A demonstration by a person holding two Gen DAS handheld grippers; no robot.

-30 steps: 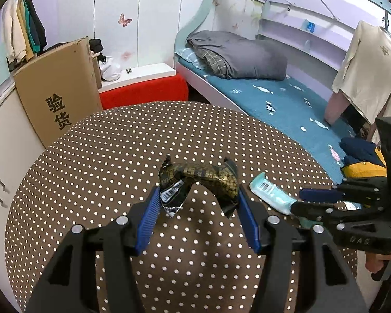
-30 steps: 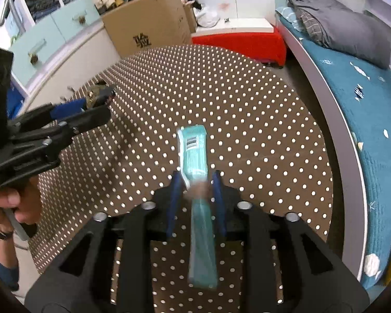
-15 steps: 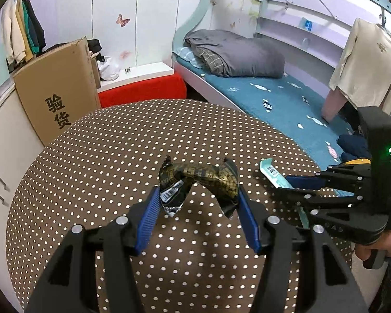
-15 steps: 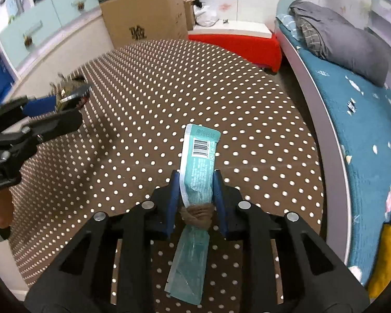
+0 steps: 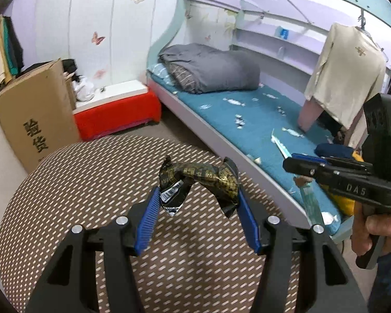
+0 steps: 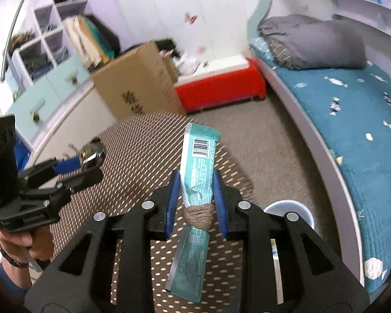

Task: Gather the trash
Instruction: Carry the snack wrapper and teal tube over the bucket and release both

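Fingers (image 6: 219, 203) of the right gripper (image 6: 195, 203) pinch a teal wrapper (image 6: 199, 161) upright; pail (image 6: 289, 208) just below-right; left gripper (image 5: 198, 203) clamps a black-gold wrapper (image 5: 199, 180) over the bench (image 5: 78, 182).

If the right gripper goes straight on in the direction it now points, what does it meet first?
Probably nothing close: the right gripper, holding the teal wrapper, points over the dotted table's far edge to bare carpet. The red bench lies beyond, though depth is unclear.
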